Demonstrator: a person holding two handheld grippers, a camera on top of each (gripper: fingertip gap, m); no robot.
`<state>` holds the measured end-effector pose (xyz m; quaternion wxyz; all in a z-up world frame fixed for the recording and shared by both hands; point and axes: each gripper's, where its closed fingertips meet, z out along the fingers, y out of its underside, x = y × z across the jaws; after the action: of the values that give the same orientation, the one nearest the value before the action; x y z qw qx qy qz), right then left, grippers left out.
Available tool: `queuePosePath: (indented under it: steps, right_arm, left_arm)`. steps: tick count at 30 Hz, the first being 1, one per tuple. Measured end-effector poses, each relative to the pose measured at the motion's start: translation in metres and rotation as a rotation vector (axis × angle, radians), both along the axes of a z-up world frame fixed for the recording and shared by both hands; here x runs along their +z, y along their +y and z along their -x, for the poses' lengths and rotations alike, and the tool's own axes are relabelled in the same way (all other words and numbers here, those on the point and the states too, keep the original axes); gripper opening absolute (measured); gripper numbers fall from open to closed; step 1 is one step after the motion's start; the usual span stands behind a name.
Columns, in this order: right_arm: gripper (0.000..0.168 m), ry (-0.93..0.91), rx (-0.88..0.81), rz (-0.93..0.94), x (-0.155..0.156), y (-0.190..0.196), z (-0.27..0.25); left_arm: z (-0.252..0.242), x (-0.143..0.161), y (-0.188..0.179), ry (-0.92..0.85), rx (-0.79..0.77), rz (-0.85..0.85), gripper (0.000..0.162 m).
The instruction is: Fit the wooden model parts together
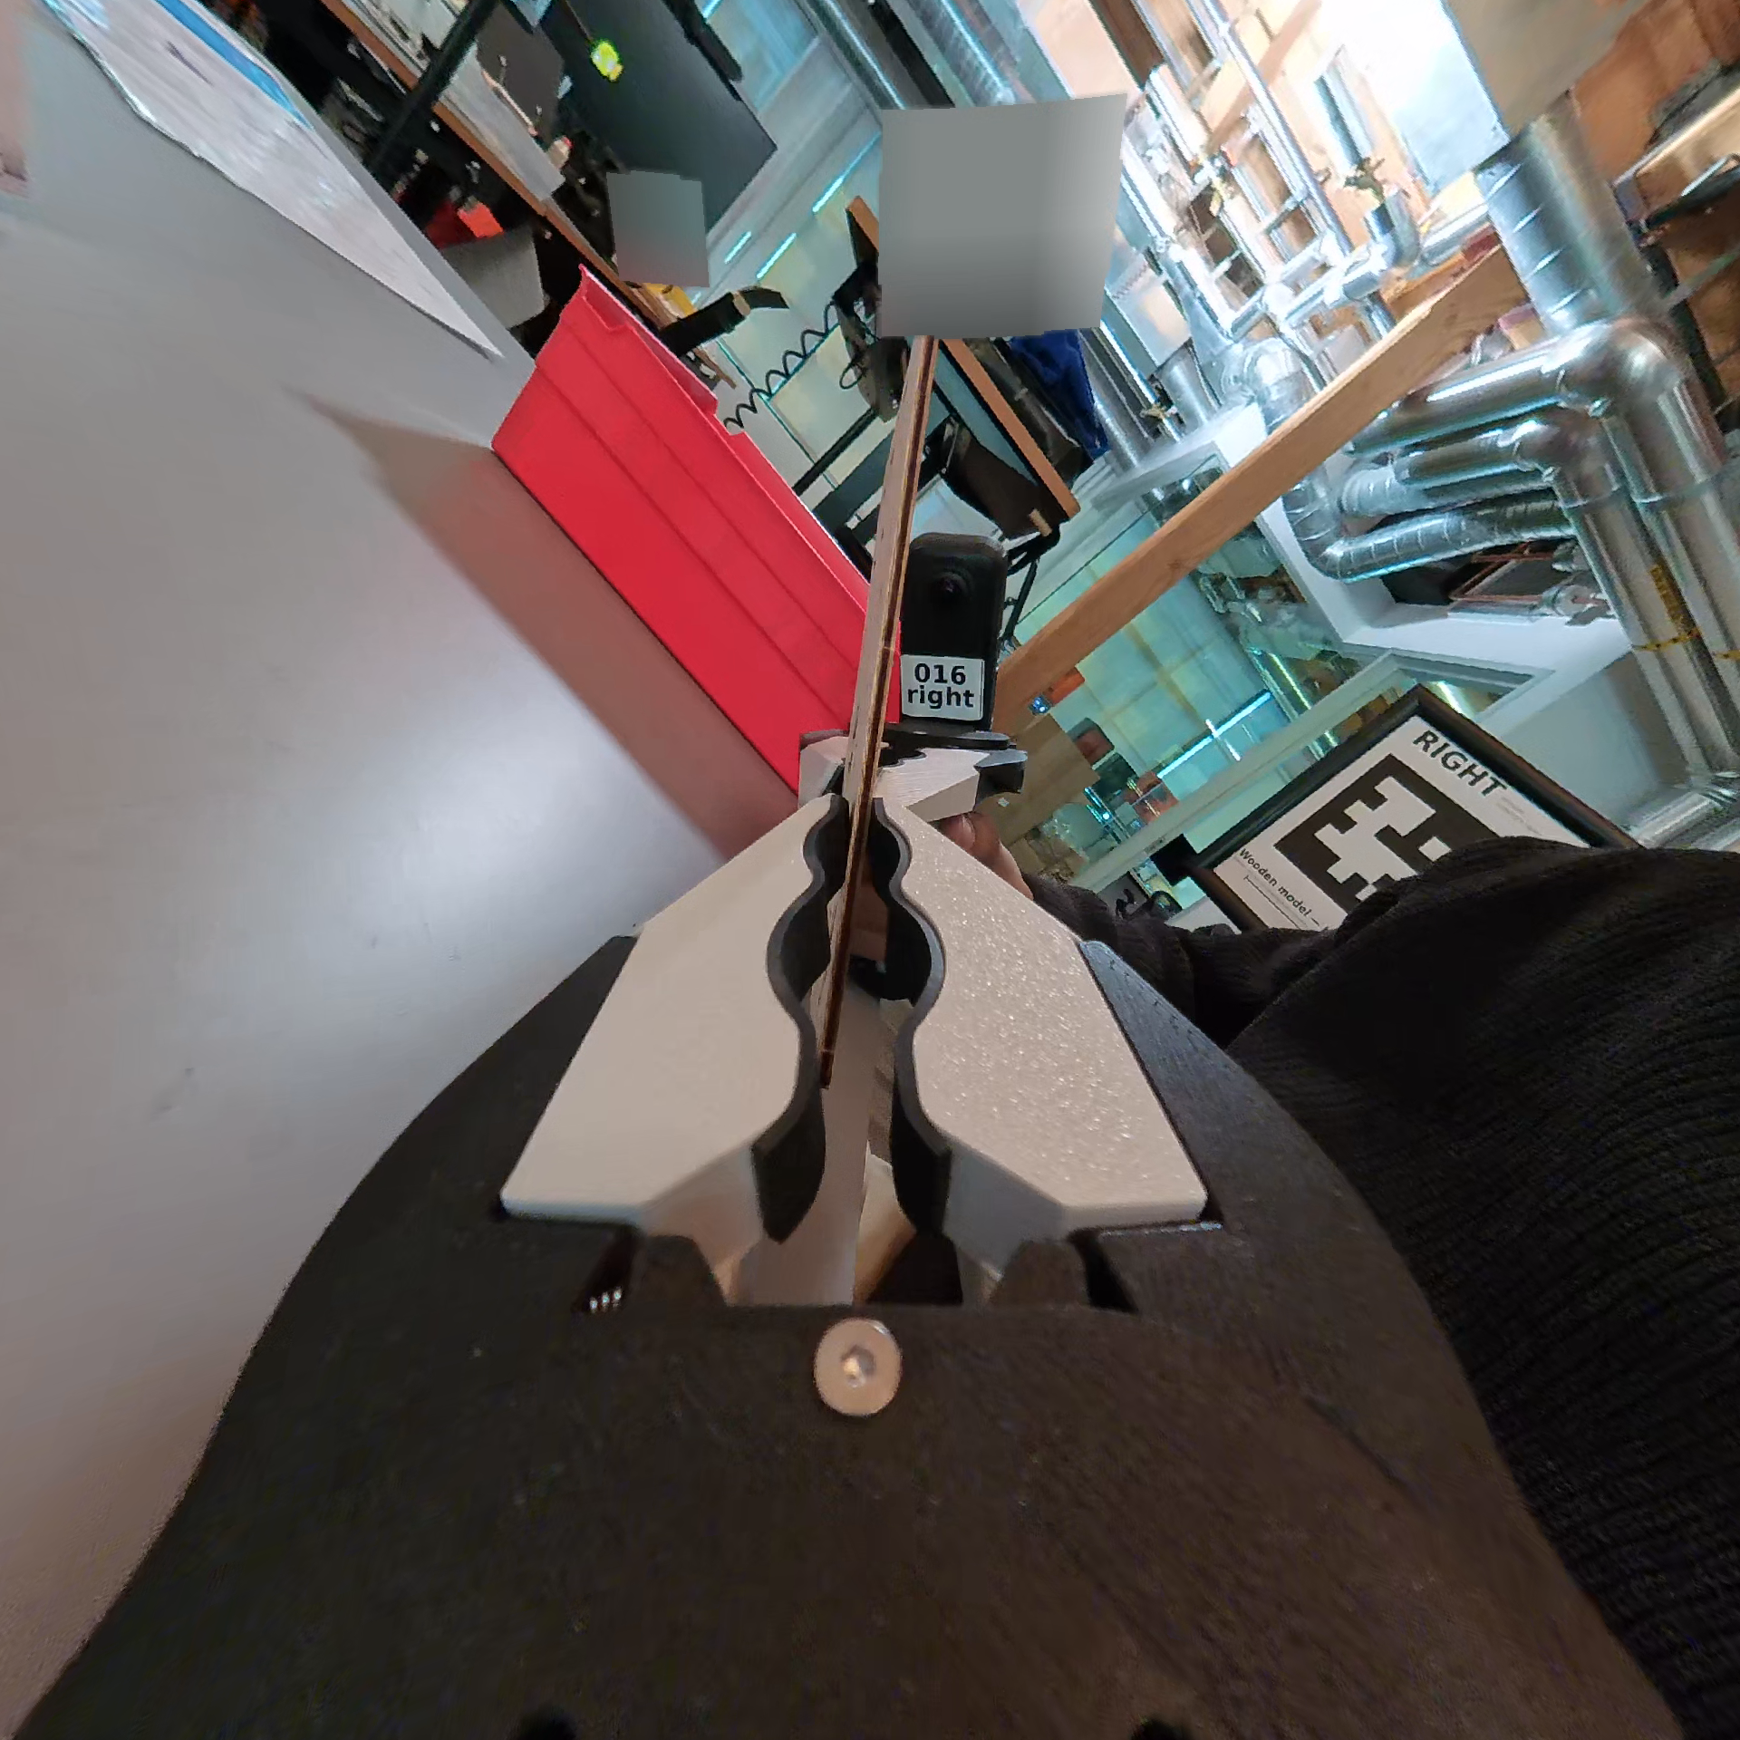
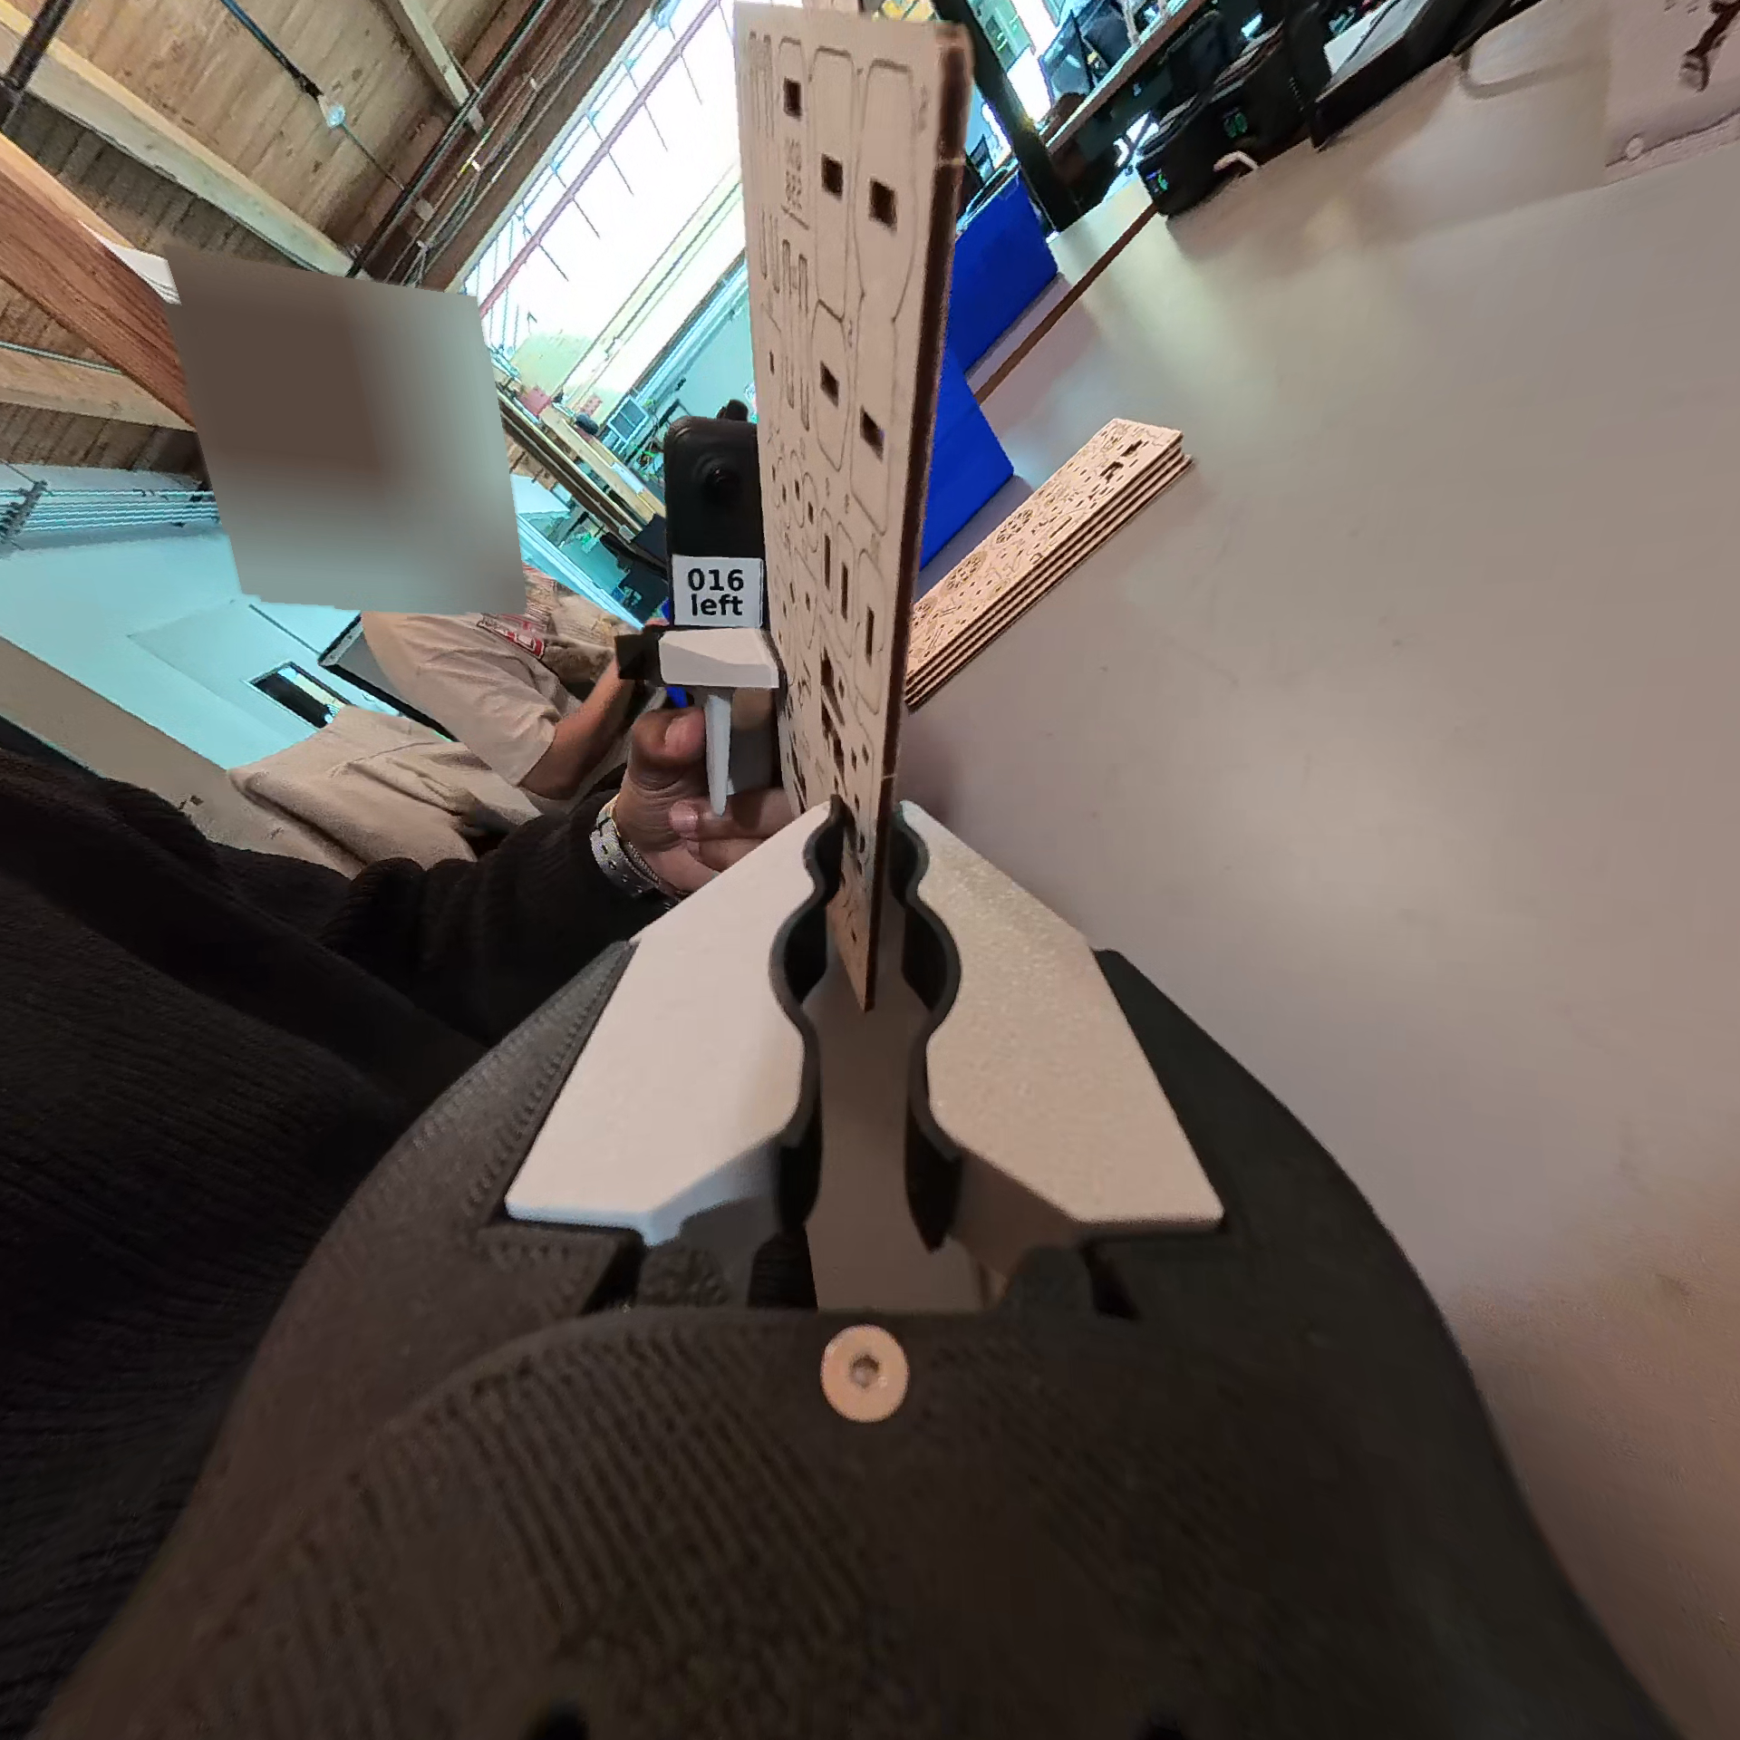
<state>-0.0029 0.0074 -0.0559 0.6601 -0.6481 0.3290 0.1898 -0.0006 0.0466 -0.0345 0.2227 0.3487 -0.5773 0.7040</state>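
Note:
A thin laser-cut wooden sheet (image 2: 847, 377) with cut part outlines and square holes is held up off the table, between both grippers. My right gripper (image 2: 866, 819) is shut on one end of it. My left gripper (image 1: 852, 819) is shut on the other end, where the sheet (image 1: 894, 565) shows edge-on. Each gripper faces the other: the right one (image 1: 932, 781) shows past the sheet in the left wrist view, and the left one (image 2: 725, 659) beside the sheet in the right wrist view, held by a hand (image 2: 678, 800).
A stack of similar wooden sheets (image 2: 1055, 555) lies on the white table (image 2: 1318, 659). A red bin (image 1: 678, 527) stands on the table (image 1: 235, 753). A framed marker sign (image 1: 1393, 819) stands behind. Black sleeves (image 1: 1506, 1130) are close to both grippers. The left gripper's tips are roughly 5 cm from the right gripper's.

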Motion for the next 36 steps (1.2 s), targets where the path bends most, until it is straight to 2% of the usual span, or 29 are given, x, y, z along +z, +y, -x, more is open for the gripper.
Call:
queuePosePath:
  steps: [23,36]
  right_arm:
    - [0.007,0.025,0.002,-0.006,-0.001,-0.001,0.0]
    - [0.008,0.042,0.073,-0.007,-0.003,0.019,-0.001]
  left_arm:
    - [-0.003,0.0,-0.001,0.0,0.004,0.002,0.001]
    - [0.002,0.001,0.018,0.016,0.056,0.025,0.002]
